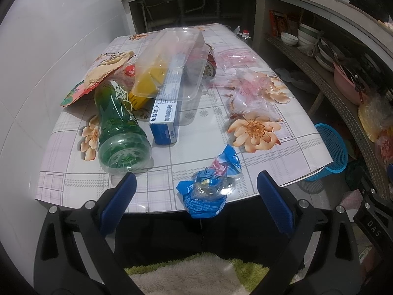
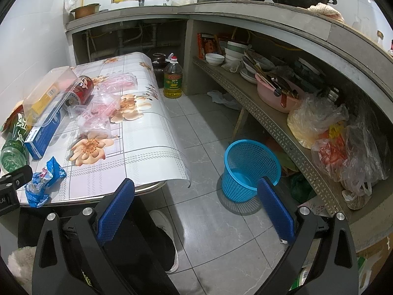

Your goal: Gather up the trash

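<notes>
Trash lies on a flowered table [image 1: 196, 152]: a crumpled blue wrapper [image 1: 208, 186] at the near edge, a green bottle [image 1: 118, 127] on its side, a blue-white box [image 1: 167, 113], a clear plastic tray [image 1: 169, 61] over a yellow box, a red can [image 1: 208, 61] and pink plastic bags [image 1: 248, 86]. My left gripper [image 1: 196, 196] is open, just short of the blue wrapper. My right gripper [image 2: 196, 201] is open and empty over the floor, right of the table. A blue mesh bin [image 2: 250, 169] stands on the floor beyond it; it also shows in the left wrist view [image 1: 331, 150].
A low shelf [image 2: 270, 123] with bowls, a pink basin [image 2: 275, 95] and plastic bags runs along the right. An oil bottle [image 2: 173, 78] stands past the table. A white shoe [image 2: 164, 223] is on the tiled floor. A concrete counter with woks is above.
</notes>
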Motion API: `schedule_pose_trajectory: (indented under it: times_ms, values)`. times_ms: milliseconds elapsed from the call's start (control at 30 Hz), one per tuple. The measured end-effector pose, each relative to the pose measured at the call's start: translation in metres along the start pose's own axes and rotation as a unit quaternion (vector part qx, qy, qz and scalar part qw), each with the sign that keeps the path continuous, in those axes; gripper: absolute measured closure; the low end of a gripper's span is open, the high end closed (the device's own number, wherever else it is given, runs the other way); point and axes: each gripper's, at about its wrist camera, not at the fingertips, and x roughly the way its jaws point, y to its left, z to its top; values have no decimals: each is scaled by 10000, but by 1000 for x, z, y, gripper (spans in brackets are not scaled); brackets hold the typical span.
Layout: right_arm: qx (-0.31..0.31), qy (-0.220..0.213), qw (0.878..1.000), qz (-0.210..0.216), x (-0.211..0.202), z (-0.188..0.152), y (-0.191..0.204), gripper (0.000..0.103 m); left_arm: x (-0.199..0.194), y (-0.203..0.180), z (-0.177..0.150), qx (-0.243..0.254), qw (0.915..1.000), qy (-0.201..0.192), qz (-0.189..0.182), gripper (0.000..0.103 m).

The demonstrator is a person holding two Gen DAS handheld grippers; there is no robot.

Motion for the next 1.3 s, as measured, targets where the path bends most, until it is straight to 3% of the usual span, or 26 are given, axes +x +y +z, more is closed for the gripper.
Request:
schedule_pose_trajectory:
  times_ms: [1300]
  values:
    - [-46,-1,10000,1,0,3,9,6,5,14,2,-21,10000,21,-7,9]
